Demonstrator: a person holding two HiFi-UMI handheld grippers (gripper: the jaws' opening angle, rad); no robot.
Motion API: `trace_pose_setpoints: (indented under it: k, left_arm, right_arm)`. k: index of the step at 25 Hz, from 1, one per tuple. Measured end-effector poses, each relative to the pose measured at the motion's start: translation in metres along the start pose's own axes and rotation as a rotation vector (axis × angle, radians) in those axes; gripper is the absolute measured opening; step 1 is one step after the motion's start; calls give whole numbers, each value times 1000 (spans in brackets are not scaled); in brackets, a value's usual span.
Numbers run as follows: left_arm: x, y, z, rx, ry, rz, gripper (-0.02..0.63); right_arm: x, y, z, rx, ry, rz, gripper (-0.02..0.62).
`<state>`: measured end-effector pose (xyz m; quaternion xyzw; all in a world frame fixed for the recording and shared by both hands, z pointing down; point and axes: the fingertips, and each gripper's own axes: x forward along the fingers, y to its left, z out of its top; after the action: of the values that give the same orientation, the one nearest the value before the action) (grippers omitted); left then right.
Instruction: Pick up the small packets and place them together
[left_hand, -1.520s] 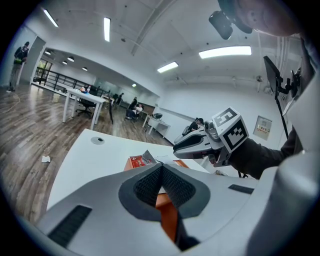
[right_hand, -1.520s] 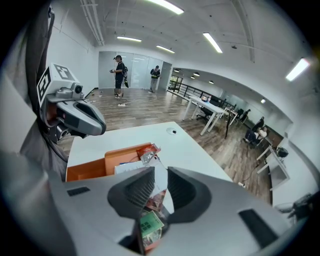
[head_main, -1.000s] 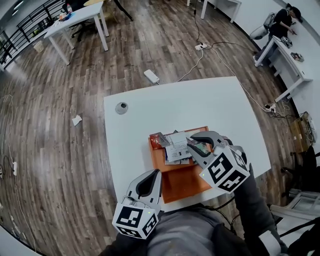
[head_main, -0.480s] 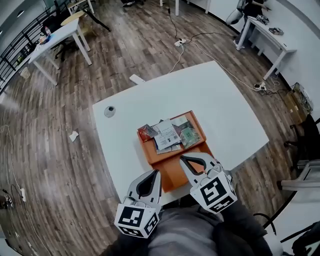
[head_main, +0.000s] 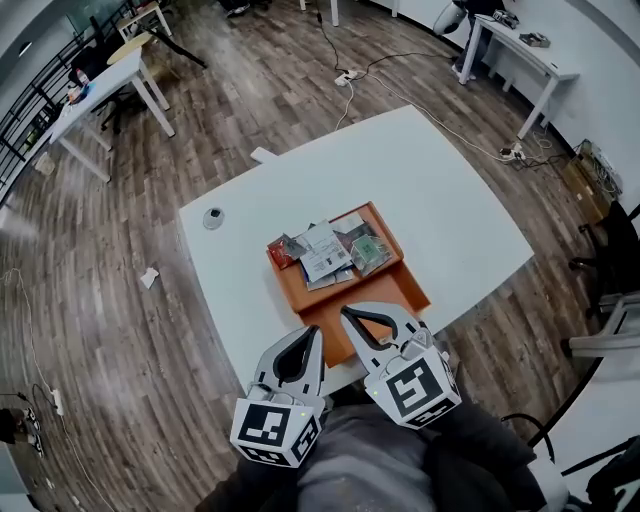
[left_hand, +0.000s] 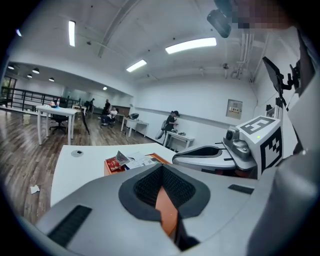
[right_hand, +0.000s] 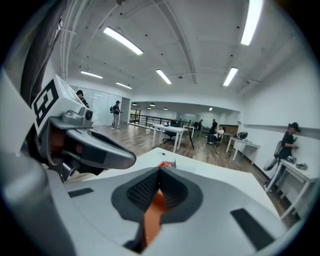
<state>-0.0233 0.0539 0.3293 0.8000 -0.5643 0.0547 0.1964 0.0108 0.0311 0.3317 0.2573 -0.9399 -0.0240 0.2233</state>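
- Left gripper (head_main: 309, 336) is hanging by the table's near edge, jaws together, empty.
- Small packets (head_main: 328, 252) are lying heaped at the far end of the orange tray (head_main: 392, 298).
- Right gripper (head_main: 348, 315) is pulling back from them, its jaws just closing on nothing; the gathering seems done.

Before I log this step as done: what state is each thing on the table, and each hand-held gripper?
Orange rectangular tray: flat on the white table, near half bare.
Small red, white and green packets: piled together at the tray's far end.
Left hand-held gripper: shut, empty.
Right hand-held gripper: jaws just closed, nothing between them.
Small grey round disc: on the table, apart from the tray.
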Motion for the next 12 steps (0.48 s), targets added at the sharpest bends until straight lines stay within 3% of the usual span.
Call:
trace_pose_setpoints:
  k: [5,12]
  left_arm:
    - [-5,5,14,20,-42,16,0]
    - [-8,3,42,87,-94,69,0]
  right_arm:
    - [-3,-3,20,7,-66,-22,5]
    - [-18,-14,45,129,-171,-1,5]
